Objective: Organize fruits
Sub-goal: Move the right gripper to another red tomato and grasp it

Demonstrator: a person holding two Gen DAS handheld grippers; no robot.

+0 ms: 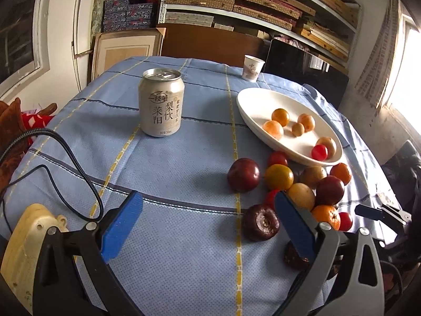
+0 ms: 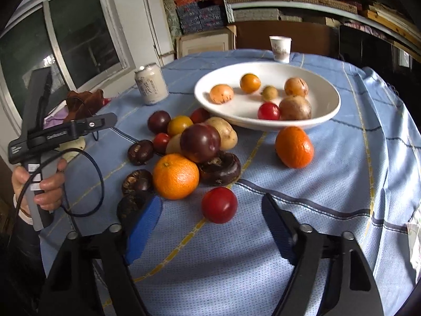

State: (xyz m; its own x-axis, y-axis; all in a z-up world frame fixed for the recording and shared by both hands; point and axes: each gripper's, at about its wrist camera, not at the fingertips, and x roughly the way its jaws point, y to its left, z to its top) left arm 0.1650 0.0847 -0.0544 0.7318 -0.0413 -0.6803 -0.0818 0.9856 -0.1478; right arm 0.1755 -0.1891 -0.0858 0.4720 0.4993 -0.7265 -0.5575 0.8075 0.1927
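A white bowl (image 2: 326,110) on the blue tablecloth holds several small fruits; it also shows in the left wrist view (image 1: 252,115). In front of it lies a pile of loose fruit: dark plums (image 2: 200,142), oranges (image 2: 175,176), a lone orange (image 2: 294,147), a red tomato (image 2: 219,205) and dark brown water chestnuts (image 2: 220,168). My right gripper (image 2: 211,214) is open and empty, its fingers either side of the red tomato, just short of it. My left gripper (image 1: 208,210) is open and empty, left of the pile, near a dark chestnut (image 1: 260,222).
A white drink can (image 1: 161,102) stands at the table's left middle. A paper cup (image 2: 281,48) stands at the far edge behind the bowl. Cables trail on the left side. Shelves with boxes fill the background.
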